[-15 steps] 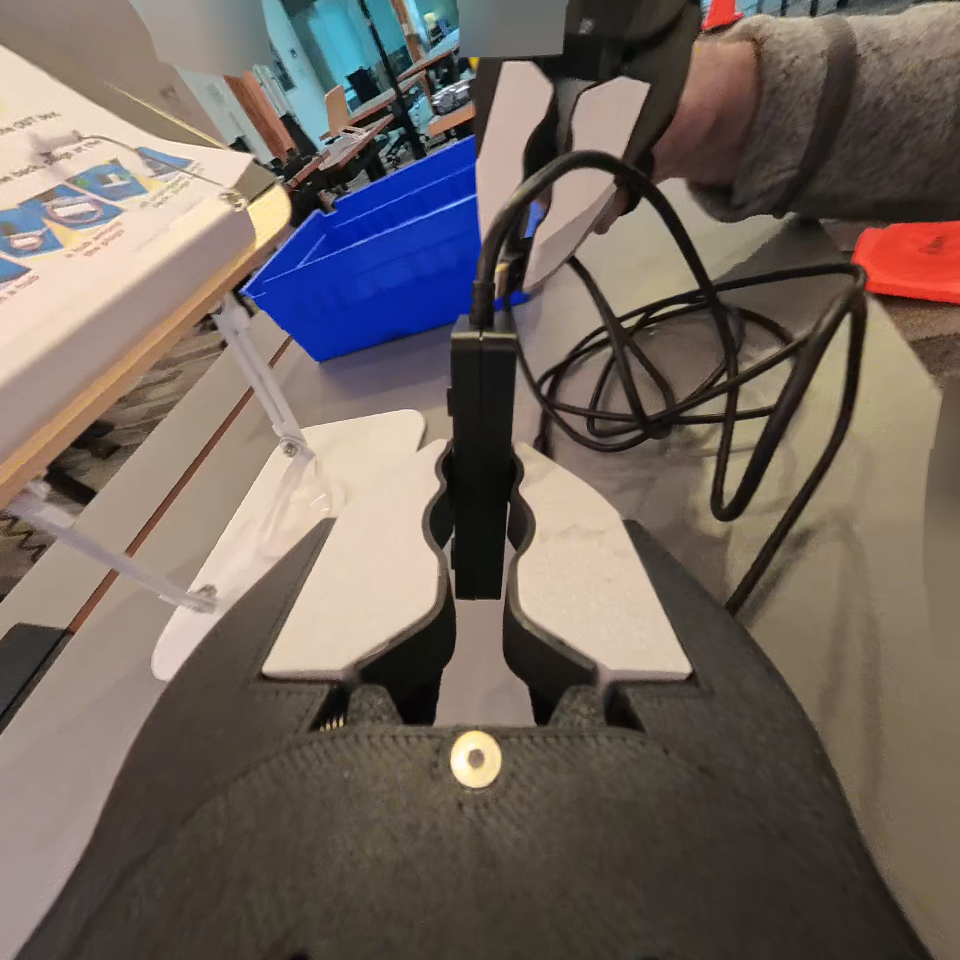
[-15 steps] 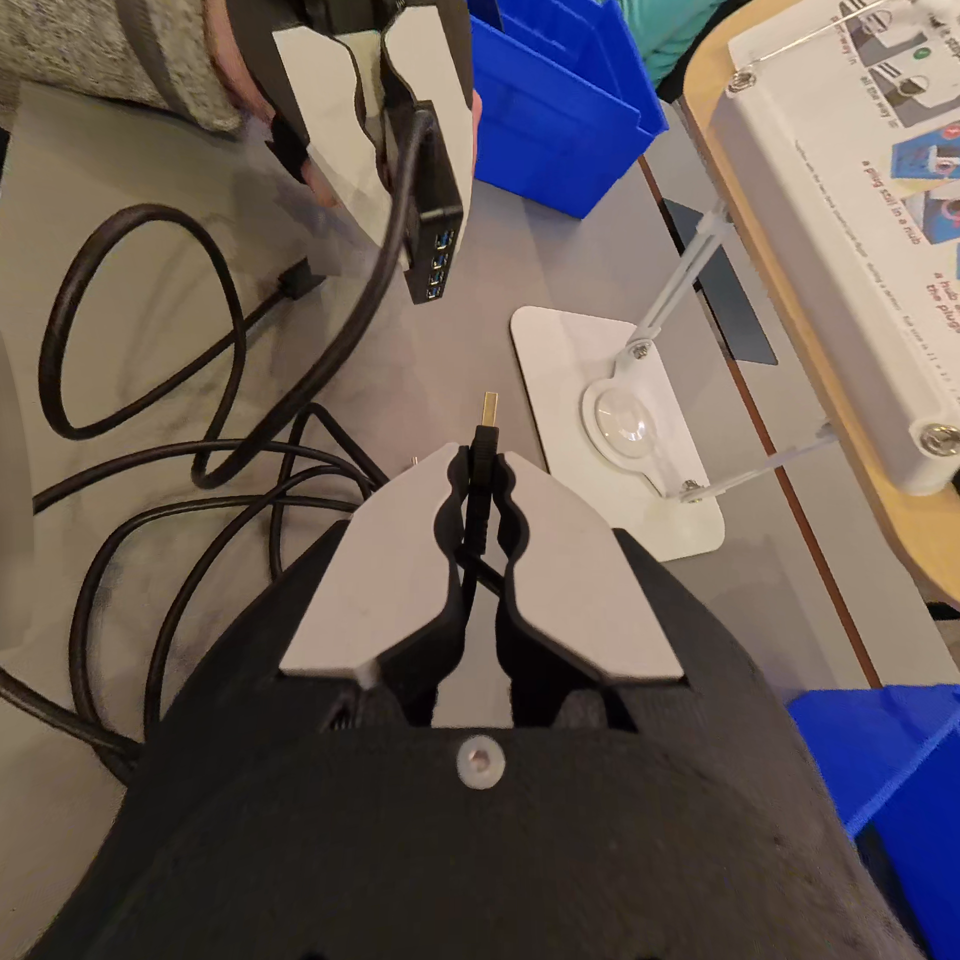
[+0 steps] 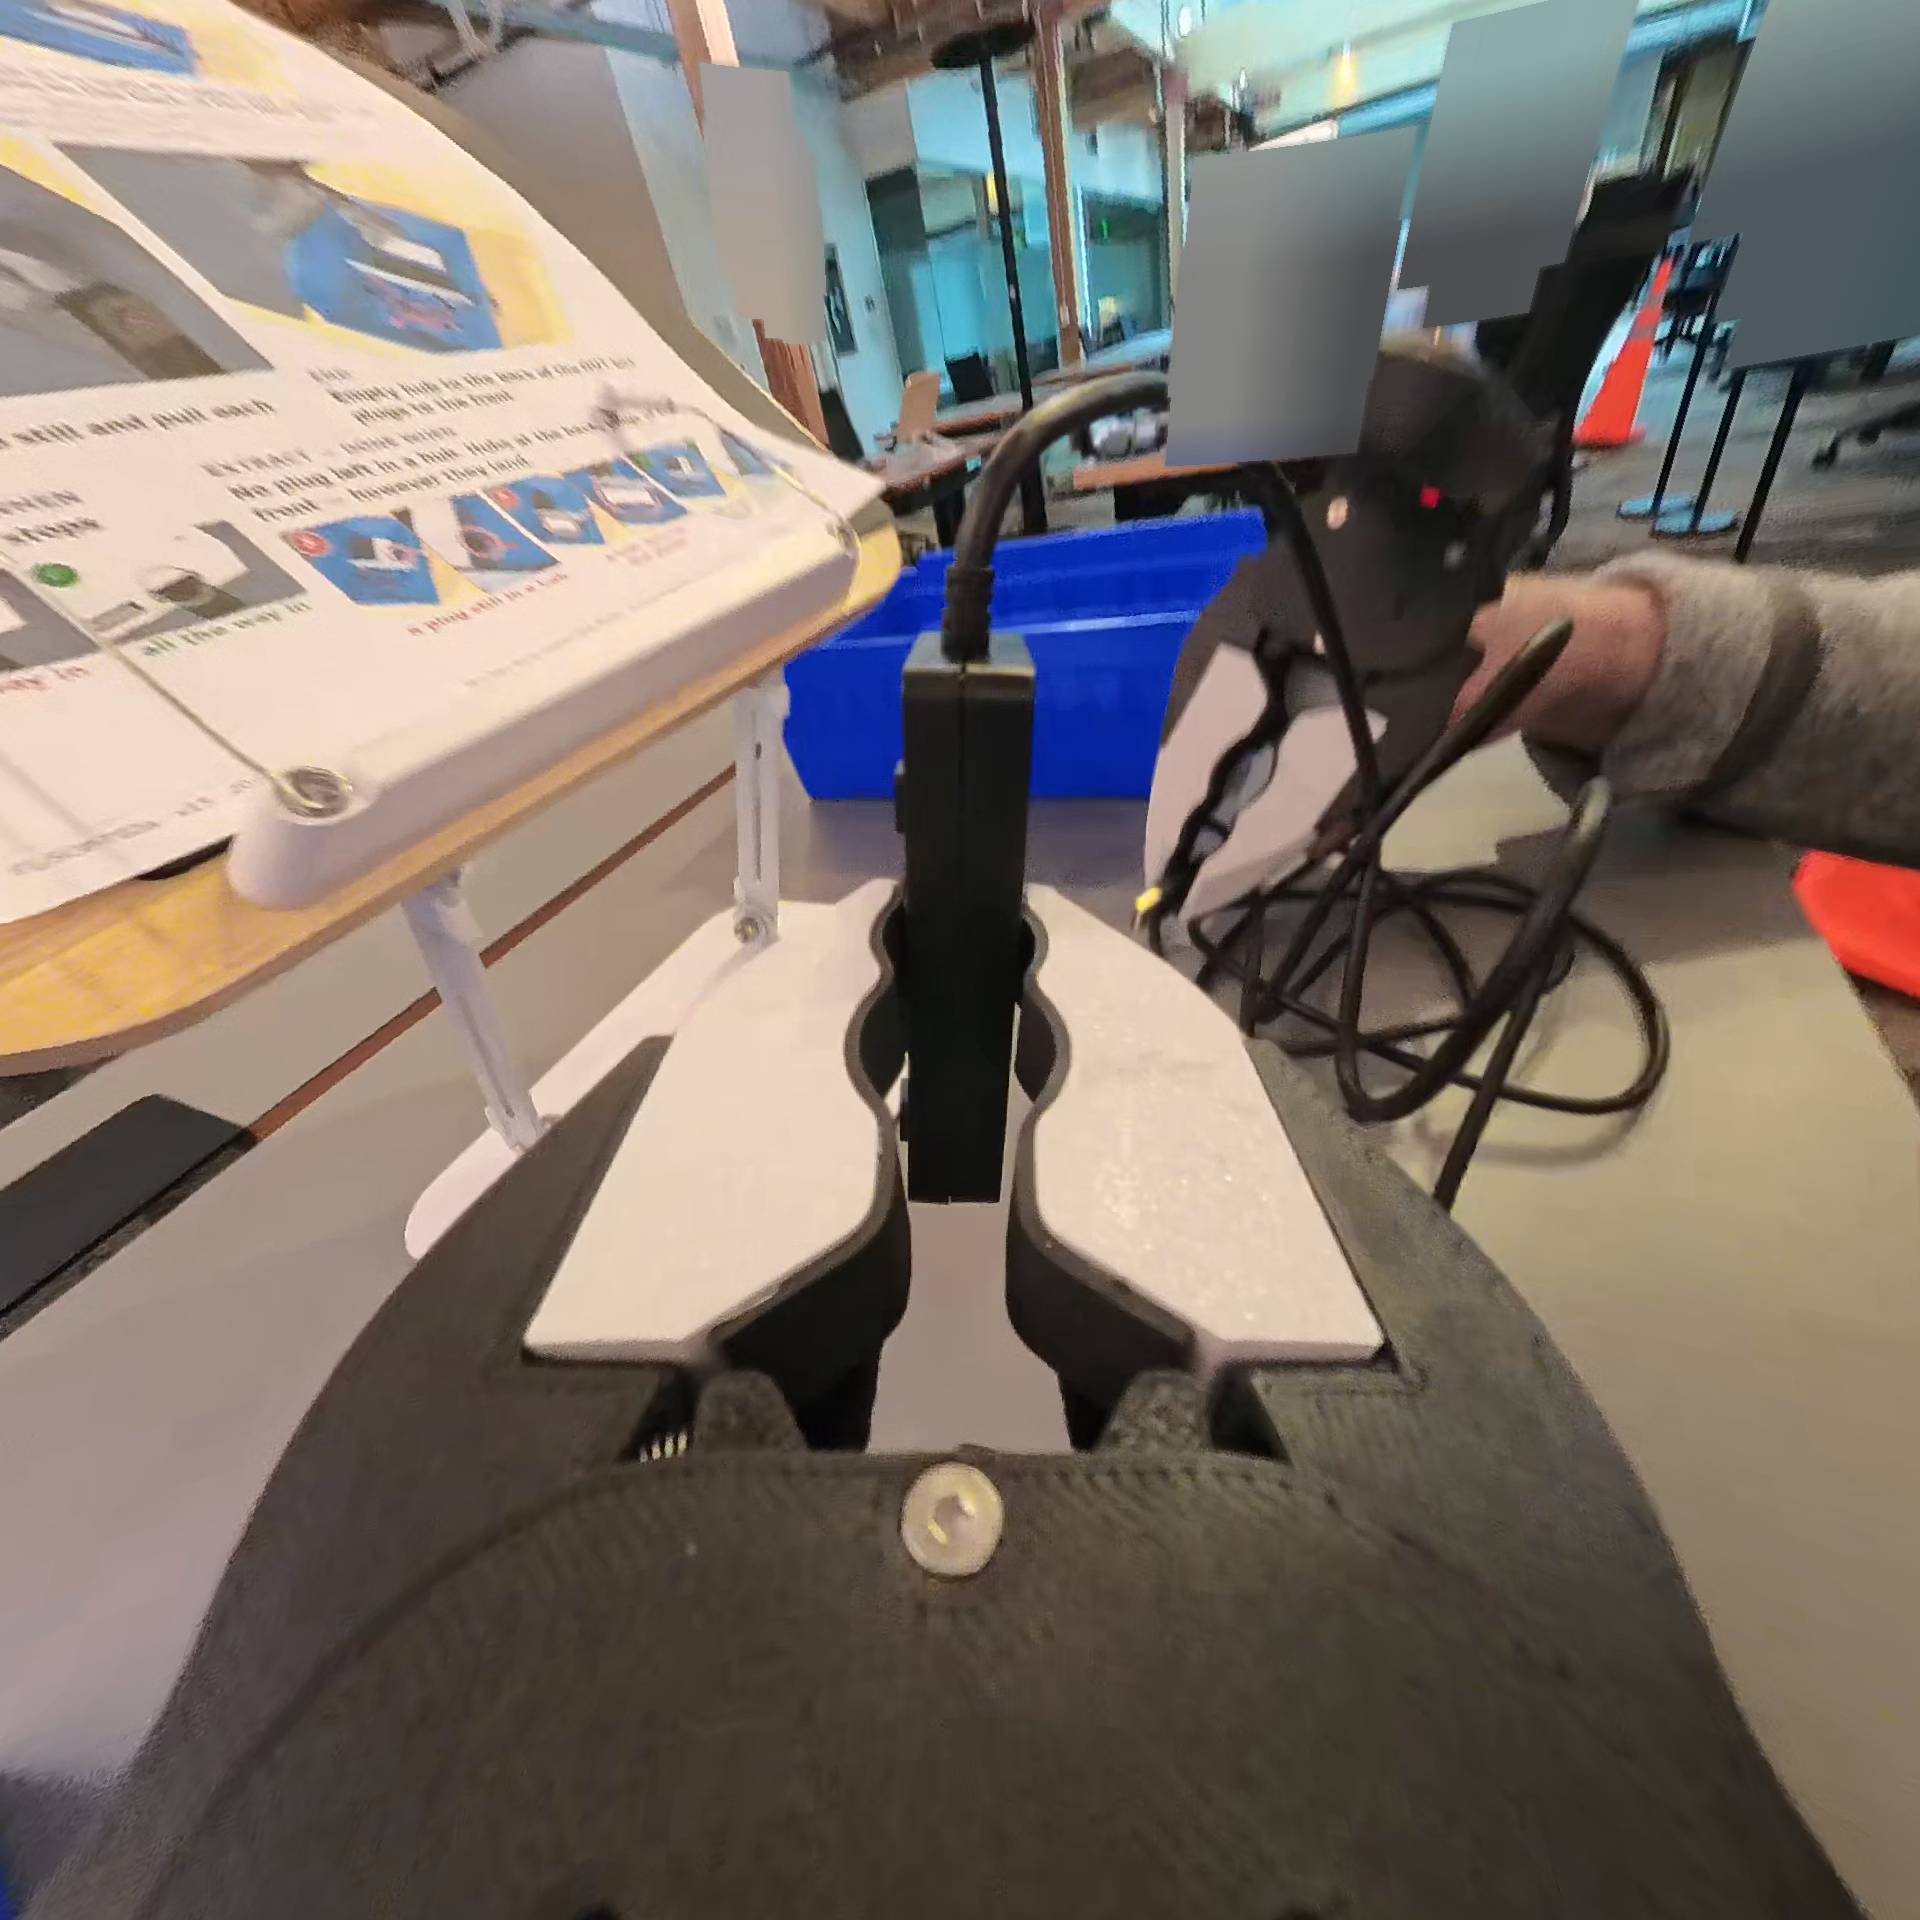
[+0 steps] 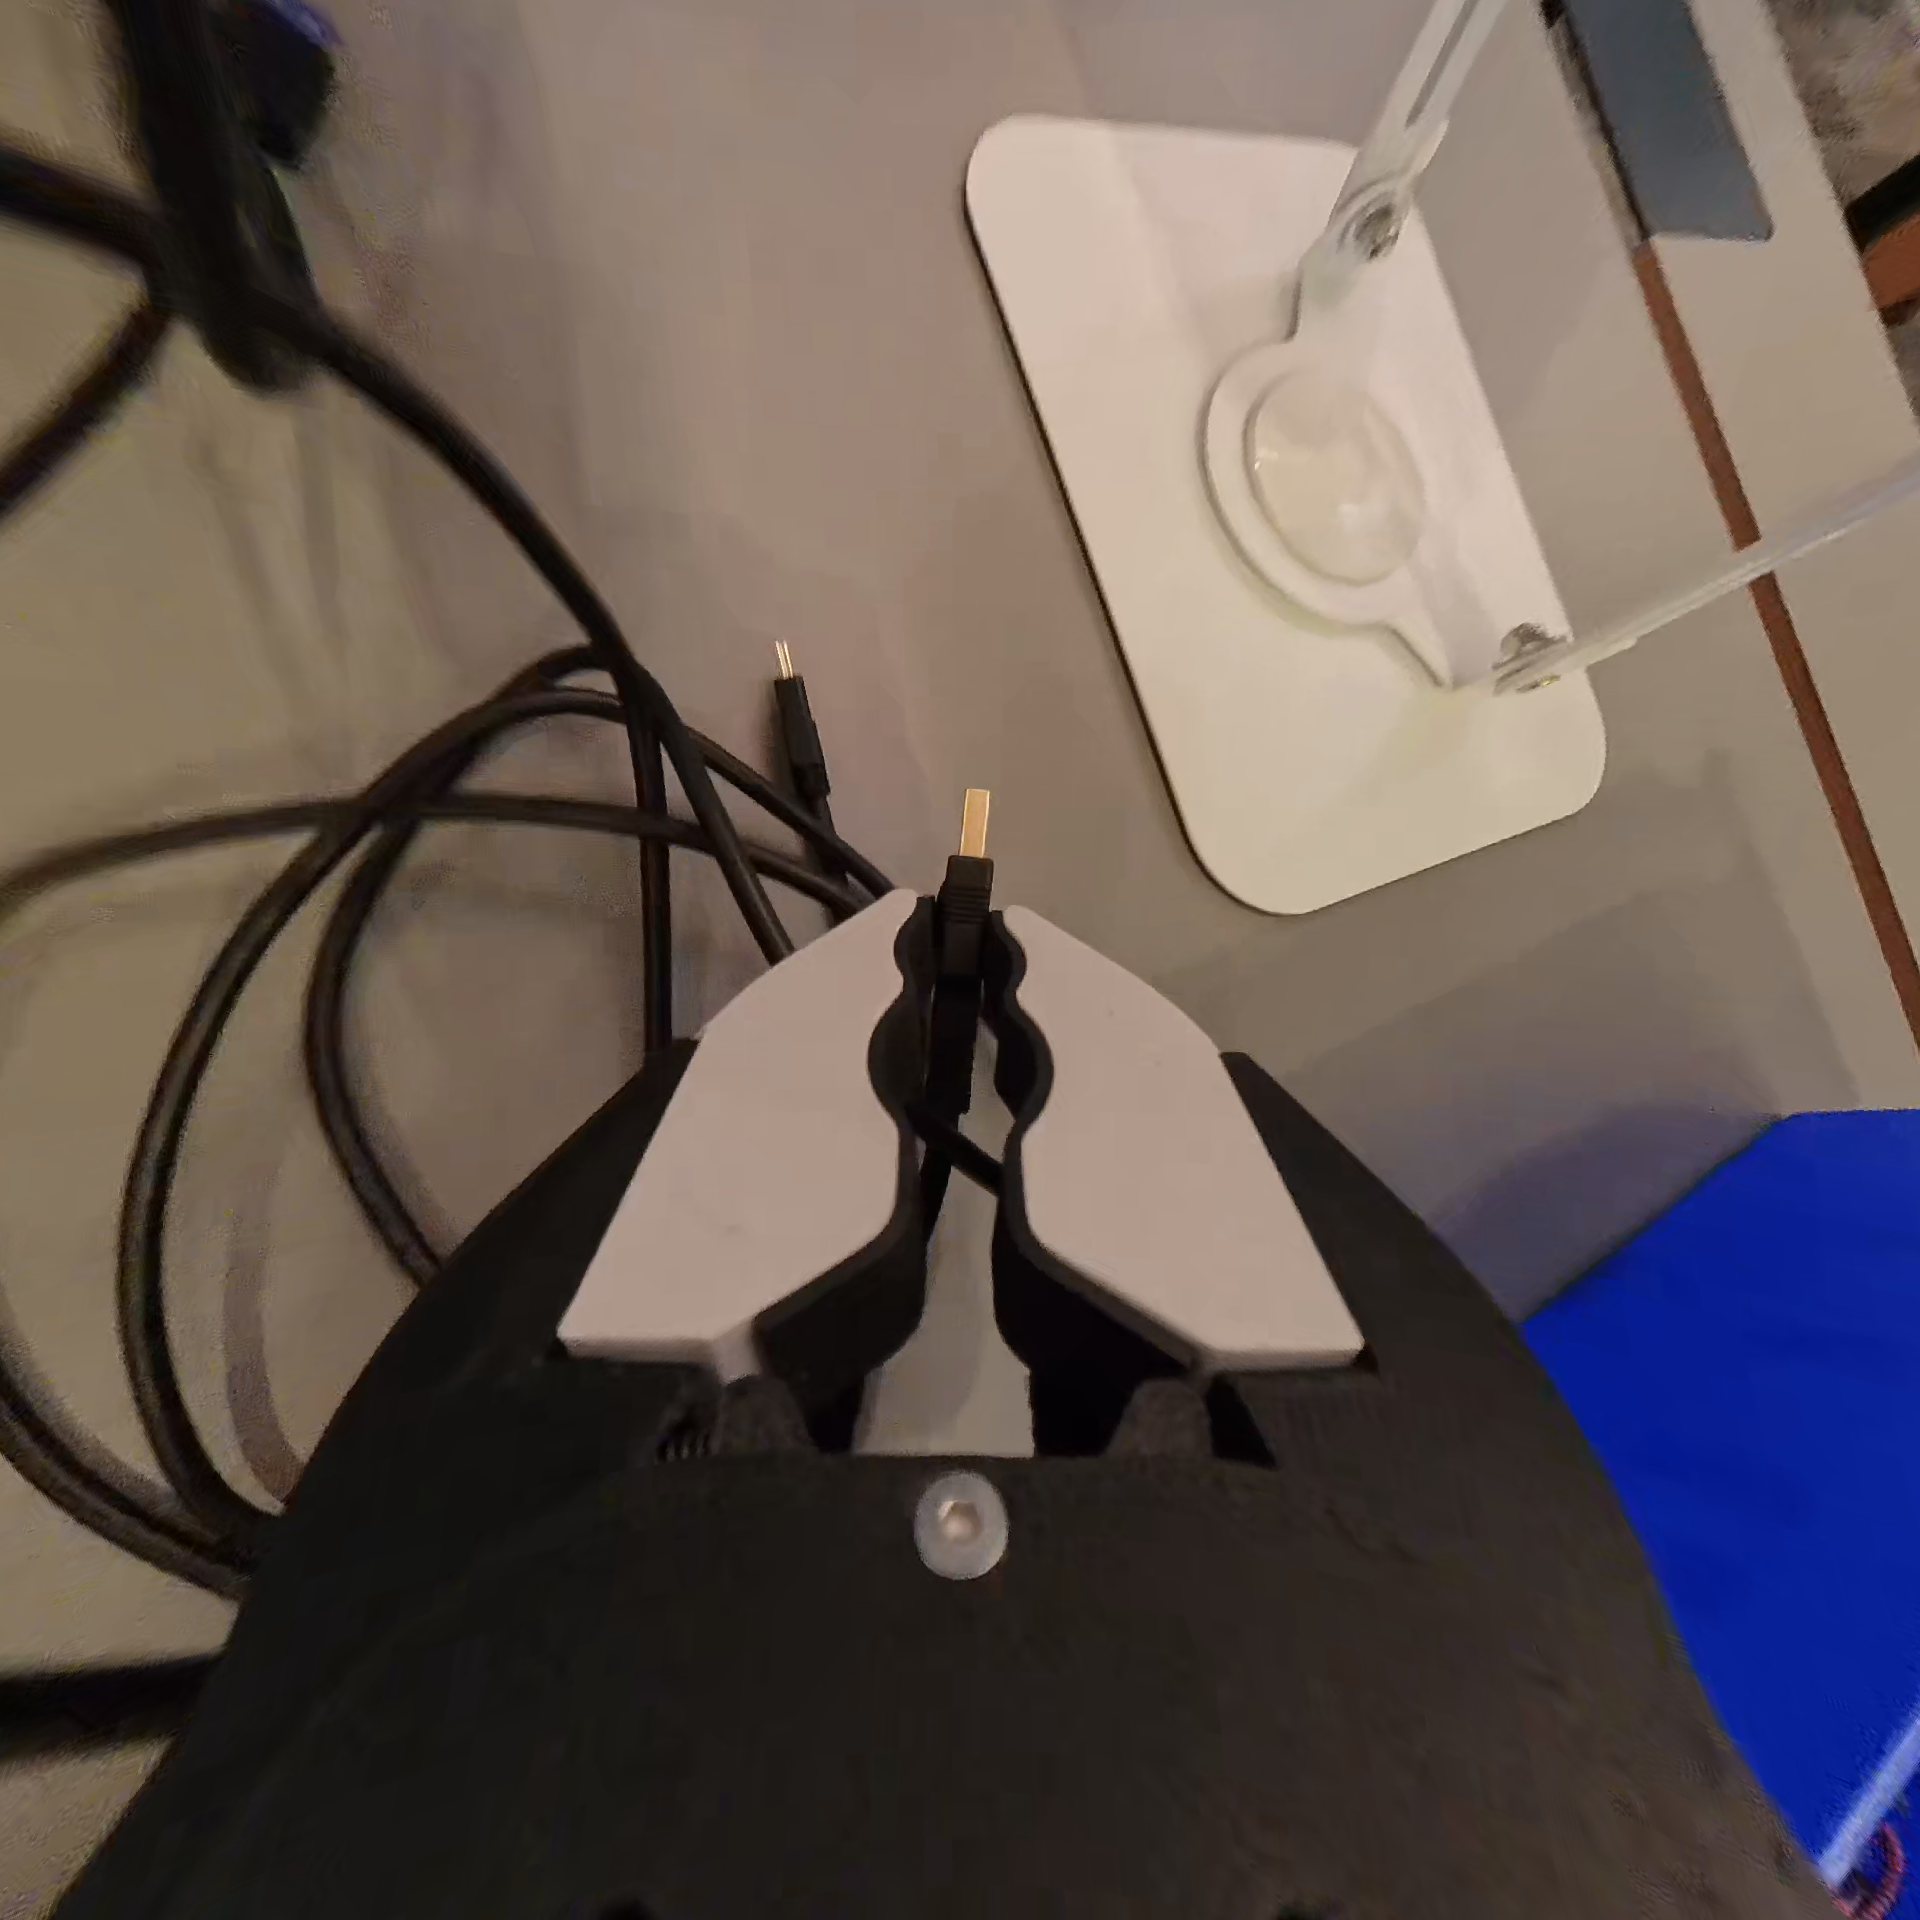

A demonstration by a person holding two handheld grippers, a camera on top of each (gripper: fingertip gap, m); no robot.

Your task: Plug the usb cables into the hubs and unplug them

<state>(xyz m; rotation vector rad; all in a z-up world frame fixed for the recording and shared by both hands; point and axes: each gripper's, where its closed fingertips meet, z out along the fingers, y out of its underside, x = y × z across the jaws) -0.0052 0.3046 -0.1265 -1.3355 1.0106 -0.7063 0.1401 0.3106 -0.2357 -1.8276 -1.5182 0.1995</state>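
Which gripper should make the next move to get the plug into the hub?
Probably the right gripper: it is shut on the plug, metal tip free and pointing forward. The left gripper is shut on the hub, so it should just hold steady.

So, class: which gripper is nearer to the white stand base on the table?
Right. The right gripper, shut on a USB plug, hovers just beside the white stand base. The left gripper, holding the black hub, sits farther back from it.
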